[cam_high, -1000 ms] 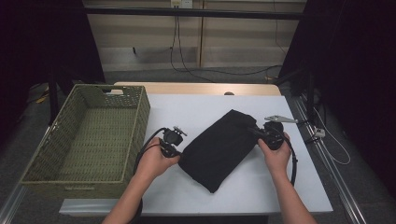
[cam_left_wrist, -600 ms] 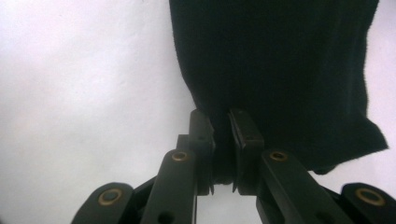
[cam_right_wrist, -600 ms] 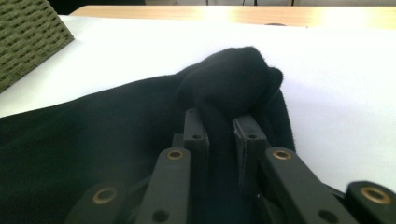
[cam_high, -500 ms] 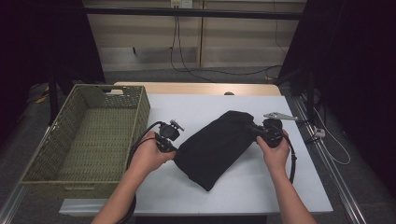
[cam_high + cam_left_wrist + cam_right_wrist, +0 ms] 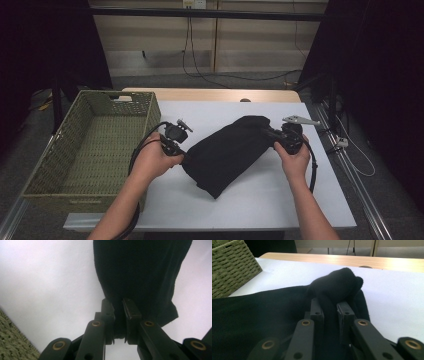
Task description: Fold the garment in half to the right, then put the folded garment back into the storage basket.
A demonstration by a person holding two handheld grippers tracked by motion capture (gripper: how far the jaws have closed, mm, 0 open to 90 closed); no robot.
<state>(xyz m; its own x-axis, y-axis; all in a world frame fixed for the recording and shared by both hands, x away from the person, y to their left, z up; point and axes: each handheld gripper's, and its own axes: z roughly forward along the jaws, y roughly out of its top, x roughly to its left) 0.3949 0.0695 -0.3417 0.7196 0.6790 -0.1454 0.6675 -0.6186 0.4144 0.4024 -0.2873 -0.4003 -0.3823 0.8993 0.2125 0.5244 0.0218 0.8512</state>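
A folded black cloth lies slantwise on the white table, held at both ends. My left gripper is shut on its near left edge and lifts that side a little. In the left gripper view the cloth hangs from between the two pads, with my left gripper pinching its hem. At the far right corner my right gripper is shut on the cloth. The right gripper view shows a bunched fold of the cloth rising between the pads of my right gripper.
A woven green basket stands on the left of the table, its near wall close to my left forearm; its corner also shows in the right gripper view. A wooden strip runs along the table's far edge. Cables trail from both grippers.
My left gripper has risen and drawn left toward the basket, pulling the cloth's left edge up with it. The right gripper has stayed in place on the cloth.
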